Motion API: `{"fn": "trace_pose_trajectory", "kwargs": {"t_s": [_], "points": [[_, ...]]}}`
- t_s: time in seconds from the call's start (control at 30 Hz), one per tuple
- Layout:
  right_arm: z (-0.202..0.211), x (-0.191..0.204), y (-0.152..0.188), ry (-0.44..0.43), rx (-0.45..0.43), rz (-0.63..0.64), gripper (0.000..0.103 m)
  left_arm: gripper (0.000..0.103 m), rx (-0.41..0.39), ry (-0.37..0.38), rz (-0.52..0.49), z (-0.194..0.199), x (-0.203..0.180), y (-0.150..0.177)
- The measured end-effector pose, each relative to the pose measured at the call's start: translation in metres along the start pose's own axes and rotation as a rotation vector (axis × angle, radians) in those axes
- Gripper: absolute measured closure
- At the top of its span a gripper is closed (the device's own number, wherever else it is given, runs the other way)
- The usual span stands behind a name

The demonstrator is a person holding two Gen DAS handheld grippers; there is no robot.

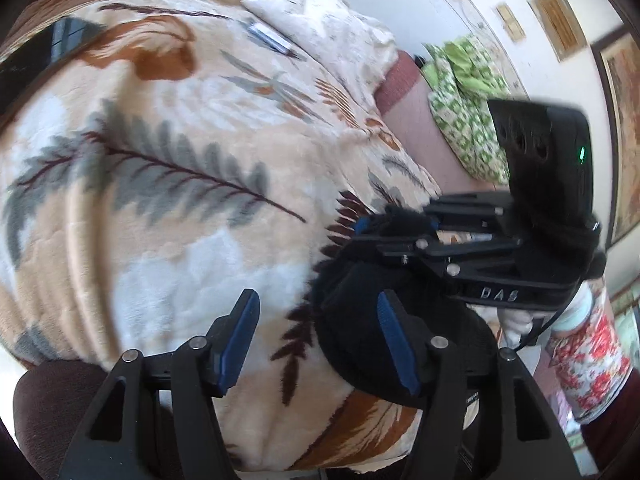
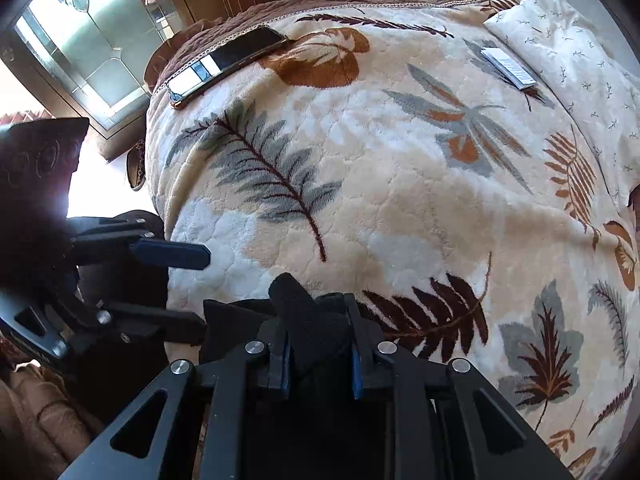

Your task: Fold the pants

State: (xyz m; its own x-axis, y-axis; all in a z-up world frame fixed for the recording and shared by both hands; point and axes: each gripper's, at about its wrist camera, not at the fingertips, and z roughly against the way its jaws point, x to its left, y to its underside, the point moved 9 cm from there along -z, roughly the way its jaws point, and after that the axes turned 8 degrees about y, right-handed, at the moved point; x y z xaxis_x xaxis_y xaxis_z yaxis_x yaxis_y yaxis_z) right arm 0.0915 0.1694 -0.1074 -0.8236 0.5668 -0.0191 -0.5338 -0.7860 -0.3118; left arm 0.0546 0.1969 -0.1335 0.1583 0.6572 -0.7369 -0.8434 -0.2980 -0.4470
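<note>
Here the right gripper [image 2: 318, 364] is clamped on a bunched fold of the black pants [image 2: 308, 320], the cloth pinched between its blue pads and poking up past the fingertips. The left gripper [image 1: 320, 340] stands partly open; the pants lie against its right pad [image 1: 396, 344], while its left pad [image 1: 238, 340] is clear of the cloth, so it presses on nothing.

In the left wrist view, the right gripper [image 1: 400, 228] appears to the right and just beyond, blurred, with black cloth [image 1: 380, 320] bunched around its tips. A gloved hand [image 1: 516, 320] shows beneath that tool, and a floral sleeve [image 1: 592, 360] lies at the far right.

The pants sit at the near edge of the bed, gathered in a heap on a cream blanket [image 2: 400, 180] printed with grey and brown leaves. At the far left of the blanket lies a phone [image 2: 228, 62], face up. At the far right, a small white booklet [image 2: 508, 66] rests just beside a pale pillow [image 2: 568, 48]. A brown quilt [image 2: 320, 0] edges the far side of the bed. A glazed door [image 2: 88, 40] stands beyond on the left.
</note>
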Motion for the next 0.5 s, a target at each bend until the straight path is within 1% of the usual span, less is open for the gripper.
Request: {"fn": "trace_pose_trajectory", "kwargs": {"t_s": [0.07, 0.17, 0.27, 0.3, 0.33, 0.43, 0.5], "points": [[0.005, 0.000, 0.000, -0.002, -0.011, -0.007, 0.080, 0.041, 0.027, 0.015, -0.040, -0.012, -0.010, 0.002], [0.005, -0.006, -0.005, -0.008, -0.023, -0.017, 0.080, 0.038, 0.048, 0.036, -0.085, -0.027, -0.021, 0.003], [0.010, -0.006, -0.005, -0.014, -0.038, -0.026, 0.080, 0.038, 0.058, 0.046, -0.120, -0.040, -0.028, 0.004], [0.011, -0.007, -0.004, -0.016, -0.041, -0.031, 0.080, 0.051, 0.067, 0.039, -0.124, -0.042, -0.029, 0.005], [0.011, -0.008, -0.003, -0.017, -0.044, -0.037, 0.080, 0.073, 0.074, 0.041, -0.126, -0.044, -0.031, 0.005], [0.014, -0.011, 0.002, -0.022, -0.057, -0.055, 0.080, 0.078, 0.078, 0.046, -0.114, -0.043, -0.037, 0.005], [0.019, -0.016, 0.003, -0.028, -0.075, -0.076, 0.080, 0.078, 0.071, 0.042, -0.110, -0.042, -0.044, 0.004]]}}
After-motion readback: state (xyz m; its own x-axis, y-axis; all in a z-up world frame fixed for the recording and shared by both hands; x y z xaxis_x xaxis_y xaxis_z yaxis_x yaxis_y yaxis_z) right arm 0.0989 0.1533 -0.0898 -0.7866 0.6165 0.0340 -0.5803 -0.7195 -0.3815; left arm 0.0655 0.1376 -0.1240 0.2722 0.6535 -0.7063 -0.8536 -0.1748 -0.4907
